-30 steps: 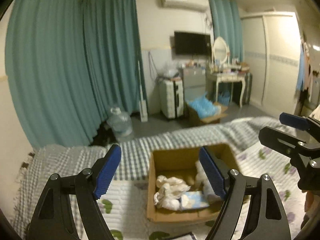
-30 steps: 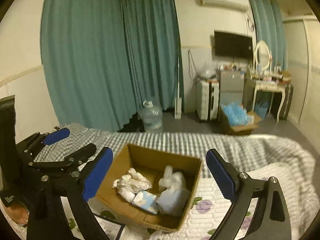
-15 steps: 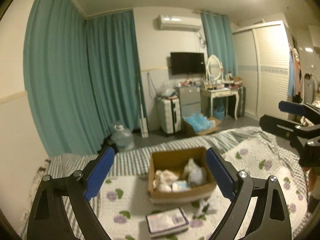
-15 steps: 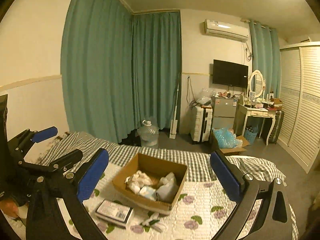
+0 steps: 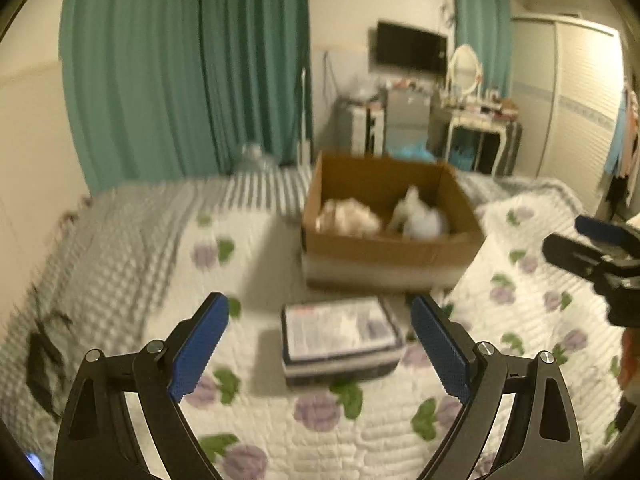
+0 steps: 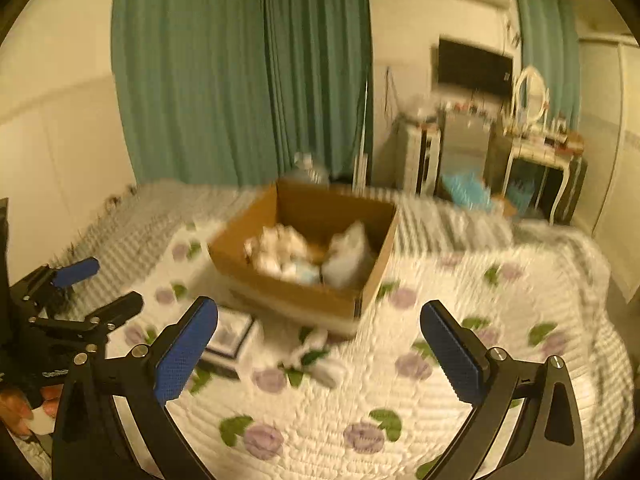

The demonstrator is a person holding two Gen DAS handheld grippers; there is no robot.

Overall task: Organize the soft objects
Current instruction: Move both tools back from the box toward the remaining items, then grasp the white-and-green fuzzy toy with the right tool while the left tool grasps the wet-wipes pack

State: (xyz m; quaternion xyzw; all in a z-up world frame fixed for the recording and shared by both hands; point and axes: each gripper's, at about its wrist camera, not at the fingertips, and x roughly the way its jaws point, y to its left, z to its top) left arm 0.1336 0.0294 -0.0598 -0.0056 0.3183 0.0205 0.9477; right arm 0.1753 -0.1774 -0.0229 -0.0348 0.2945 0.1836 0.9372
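Cardboard box (image 5: pixel 390 248) sits open on the bed's flowered quilt (image 5: pixel 320 420), with pale, crumpled soft things (image 6: pixel 280 254) heaped inside it, too blurred to tell apart. A flat packet (image 5: pixel 340 334) with a printed label lies on the quilt just near the box's front wall, and in the right wrist view a small white bundle (image 6: pixel 320 360) lies on the quilt near the box's front corner. The left gripper (image 5: pixel 320 350) hangs above the quilt with its blue pads spread wide, the packet showing between them but untouched. The right gripper (image 6: pixel 320 352) is likewise released and grasps nothing, its pads wide apart over the white bundle. Teal curtains (image 6: pixel 240 72) hang behind the far edge of the bed.
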